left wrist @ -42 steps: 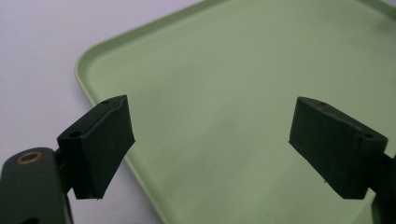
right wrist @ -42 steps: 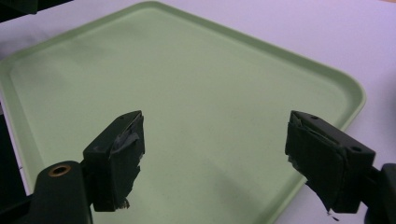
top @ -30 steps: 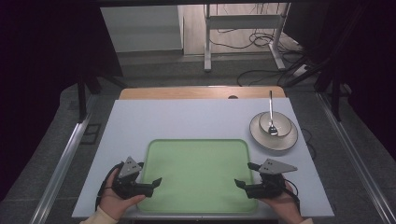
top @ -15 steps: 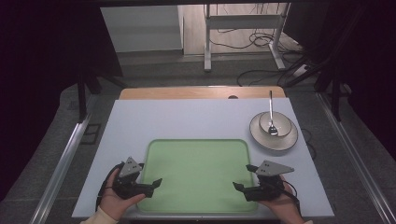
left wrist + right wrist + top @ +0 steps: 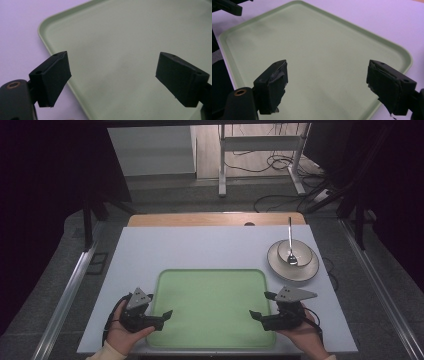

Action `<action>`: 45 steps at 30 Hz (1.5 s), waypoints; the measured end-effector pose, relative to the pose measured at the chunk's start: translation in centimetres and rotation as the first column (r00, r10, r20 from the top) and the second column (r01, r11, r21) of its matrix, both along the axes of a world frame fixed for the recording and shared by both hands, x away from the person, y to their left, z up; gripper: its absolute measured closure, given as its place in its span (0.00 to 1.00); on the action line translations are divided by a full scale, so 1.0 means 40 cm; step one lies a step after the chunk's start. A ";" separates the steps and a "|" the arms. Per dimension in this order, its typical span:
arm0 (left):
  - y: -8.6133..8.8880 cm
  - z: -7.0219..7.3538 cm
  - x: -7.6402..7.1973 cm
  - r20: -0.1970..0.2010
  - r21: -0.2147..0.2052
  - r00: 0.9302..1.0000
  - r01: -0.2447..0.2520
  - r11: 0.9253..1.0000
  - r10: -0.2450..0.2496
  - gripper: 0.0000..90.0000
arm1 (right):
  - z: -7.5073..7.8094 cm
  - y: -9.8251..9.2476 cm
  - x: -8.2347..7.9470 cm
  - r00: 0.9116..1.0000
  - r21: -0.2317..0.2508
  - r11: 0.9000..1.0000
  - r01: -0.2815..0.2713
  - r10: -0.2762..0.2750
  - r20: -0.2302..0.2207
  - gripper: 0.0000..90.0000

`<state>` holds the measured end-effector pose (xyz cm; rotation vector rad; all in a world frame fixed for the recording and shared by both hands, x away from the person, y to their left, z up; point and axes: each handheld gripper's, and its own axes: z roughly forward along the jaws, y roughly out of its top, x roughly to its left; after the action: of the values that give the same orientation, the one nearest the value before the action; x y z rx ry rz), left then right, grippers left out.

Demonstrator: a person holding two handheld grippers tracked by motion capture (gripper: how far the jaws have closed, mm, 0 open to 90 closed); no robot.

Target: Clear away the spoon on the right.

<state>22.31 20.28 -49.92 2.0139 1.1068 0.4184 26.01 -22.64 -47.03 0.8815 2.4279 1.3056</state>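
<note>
The left tongs (image 5: 161, 316) hang released over the left edge of a green tray (image 5: 210, 285), their jaws spread wide with nothing between them. In the left gripper view the left tongs (image 5: 112, 80) look down on the tray (image 5: 130, 37): its rounded rim runs under the left-hand jaw, and the other jaw is over the tray's flat floor. The right tongs (image 5: 256, 316) are released too, jaws wide apart, and sit over the tray's right side, facing the left tongs across it. In the right gripper view the right tongs (image 5: 327, 85) have the tray (image 5: 312, 45) spread out ahead of them, and a black part of the other tool shows beyond its far corner. The tray lies flat on the pale desk (image 5: 200, 245), between the two tongs. Beyond the right tongs, well apart from them, a bowl (image 5: 296, 252) stands on a plate (image 5: 285, 269), with a spoon (image 5: 290, 240) resting in the bowl.
</note>
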 end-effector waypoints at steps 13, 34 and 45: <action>0.007 0.008 -0.005 0.017 -0.008 1.000 -0.004 1.000 0.004 0.14 | 0.113 -0.002 0.026 0.997 0.028 1.000 0.008 -0.010 0.073 0.22; 0.012 0.005 -0.006 0.025 -0.005 1.000 -0.013 1.000 0.013 0.15 | 0.222 -0.020 0.172 0.992 -0.025 0.994 0.108 -0.106 0.075 0.25; 0.010 0.003 -0.004 0.026 0.007 1.000 -0.008 1.000 0.008 0.16 | 0.239 -0.058 0.259 0.986 -0.039 0.987 0.156 -0.153 0.068 0.25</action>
<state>22.15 20.69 -49.82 2.0050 1.0990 0.4520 36.37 -24.97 -37.46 0.9783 2.2798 1.2017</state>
